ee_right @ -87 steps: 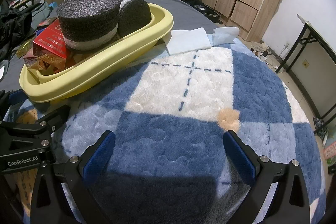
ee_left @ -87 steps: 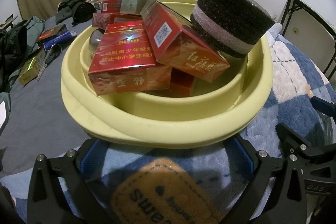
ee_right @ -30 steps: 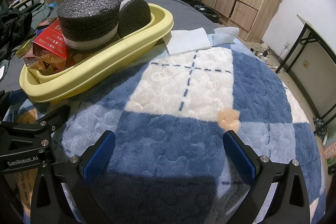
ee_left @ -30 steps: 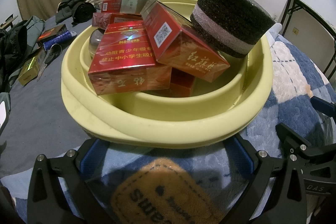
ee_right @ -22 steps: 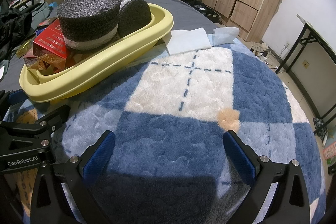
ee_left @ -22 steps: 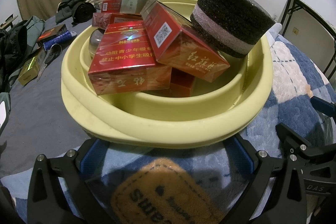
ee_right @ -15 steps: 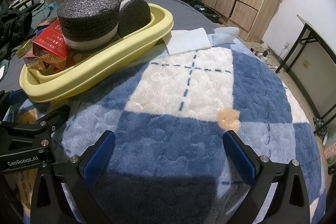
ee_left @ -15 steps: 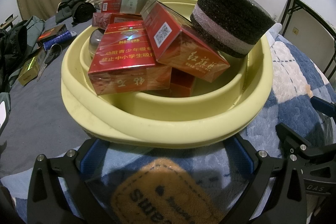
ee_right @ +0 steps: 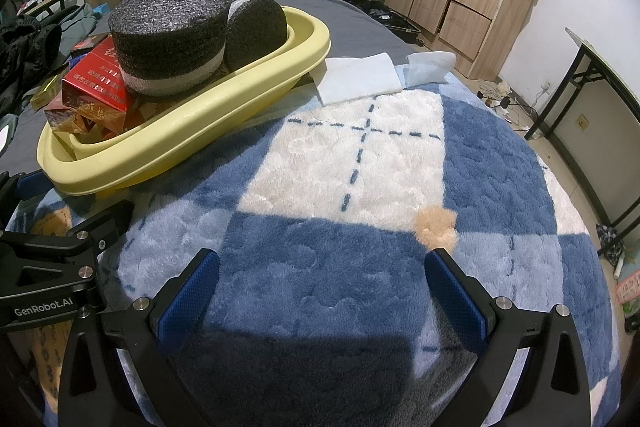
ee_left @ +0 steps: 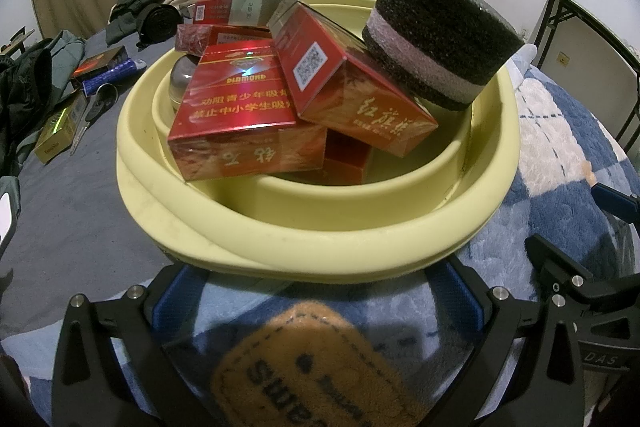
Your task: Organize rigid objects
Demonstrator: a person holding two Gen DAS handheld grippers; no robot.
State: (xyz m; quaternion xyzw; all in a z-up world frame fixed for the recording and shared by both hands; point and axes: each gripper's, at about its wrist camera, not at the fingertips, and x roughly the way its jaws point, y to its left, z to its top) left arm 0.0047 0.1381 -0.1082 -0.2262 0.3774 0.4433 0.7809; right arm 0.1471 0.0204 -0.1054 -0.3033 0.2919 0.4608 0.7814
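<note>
We hold our left gripper (ee_left: 316,291) low over the blue and white plush blanket (ee_right: 360,163), its jaws spread wide and gripping nothing. Straight ahead of them sits the yellow basin (ee_left: 320,243), its near rim just beyond the blue pads (ee_left: 172,297) and spanning the whole gap between them, not touching either as far as we can see. Between the jaws, closer to us, lies a tan patch with dark lettering (ee_left: 312,367) sewn on the blanket.

The basin is piled with rigid things. A red Diamond carton (ee_left: 240,107) lies nearest the rim, and a second red carton (ee_left: 348,87) leans tilted across its right edge. A dark foam cylinder with a pale band (ee_left: 440,39) rests high on the right side against the basin wall. More red boxes (ee_left: 212,13) stack at the back, and something rounded and metallic (ee_left: 182,83) shows behind the Diamond carton; we cannot tell what it is.

Our right gripper (ee_right: 320,287) hovers to the right of the basin, jaws likewise wide apart and empty, with only blanket between them. From there the basin lies up and to the left, well clear of the fingers, and a second dark foam piece (ee_right: 256,27) shows beside the cylinder.

On the grey sheet left of the basin lie scissors (ee_left: 90,115), a gold box (ee_left: 56,135) and a blue item (ee_left: 112,73).
</note>
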